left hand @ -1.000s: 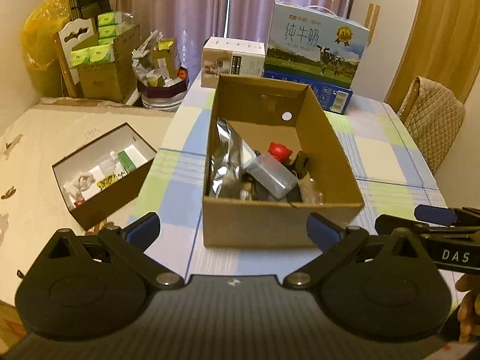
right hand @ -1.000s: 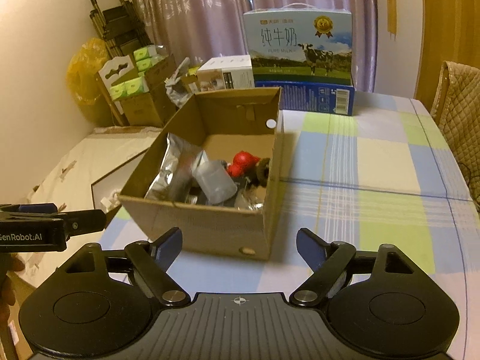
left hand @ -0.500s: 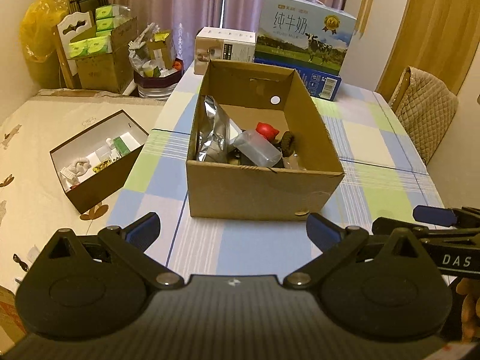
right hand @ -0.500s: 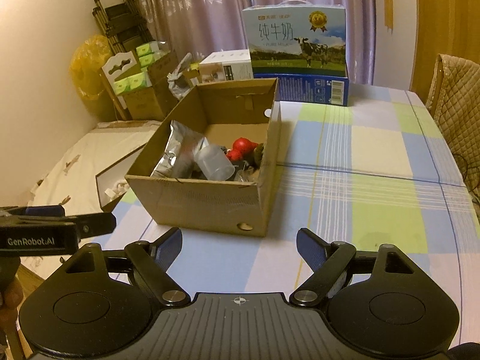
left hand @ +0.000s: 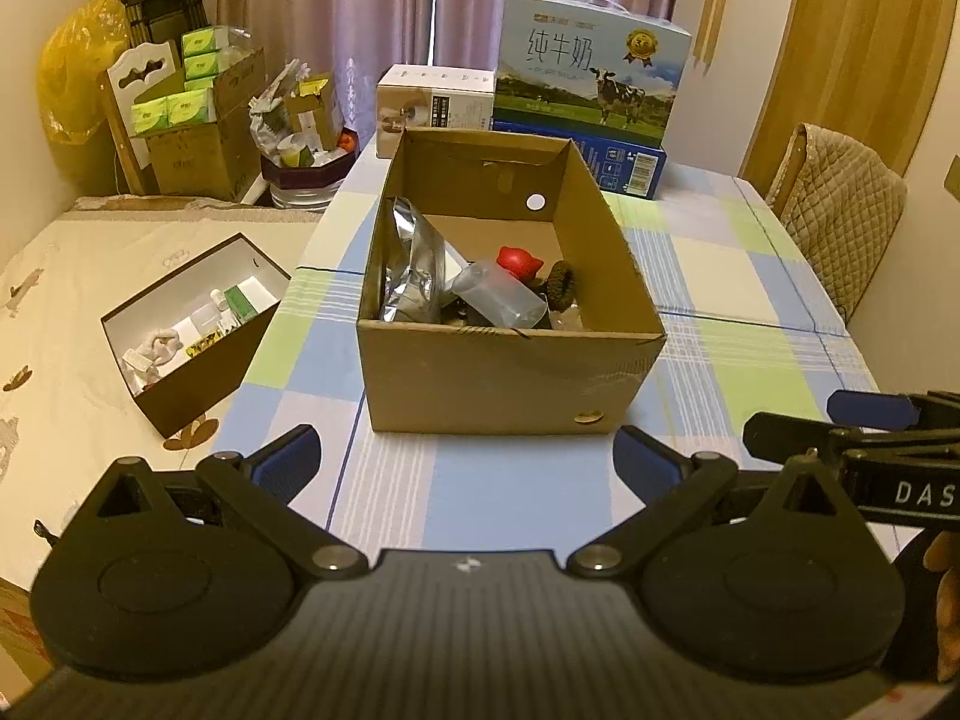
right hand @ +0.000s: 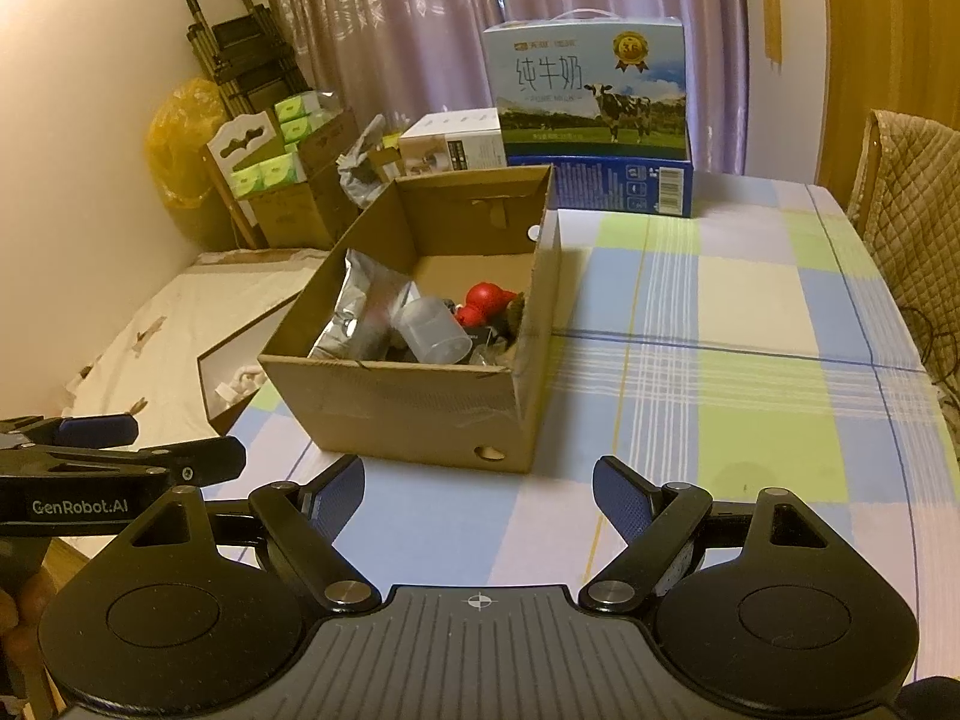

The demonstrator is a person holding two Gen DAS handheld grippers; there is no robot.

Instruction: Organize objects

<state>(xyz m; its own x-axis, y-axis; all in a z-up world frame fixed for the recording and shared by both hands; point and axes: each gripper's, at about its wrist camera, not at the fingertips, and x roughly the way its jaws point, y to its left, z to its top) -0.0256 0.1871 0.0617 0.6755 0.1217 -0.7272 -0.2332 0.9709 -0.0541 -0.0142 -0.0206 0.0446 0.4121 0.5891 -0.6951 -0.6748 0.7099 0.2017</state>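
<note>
Near side of cardboard box (left hand: 486, 384) on tabletop (left hand: 480, 498) | L hand-held gripper (left hand: 467, 461) wide apart, holds nothing | R hand-held gripper (right hand: 478, 487) same | red toy (left hand: 519, 262), silver bag (left hand: 408, 264) inside box

I pull both grippers back from the cardboard box (left hand: 510, 324): it now sits smaller and farther off in the left wrist view than a second ago, with more of the checked tablecloth (left hand: 516, 498) showing before it. In the right wrist view the box (right hand: 420, 324) likewise recedes, exposing more cloth (right hand: 750, 360) to its right.
</note>
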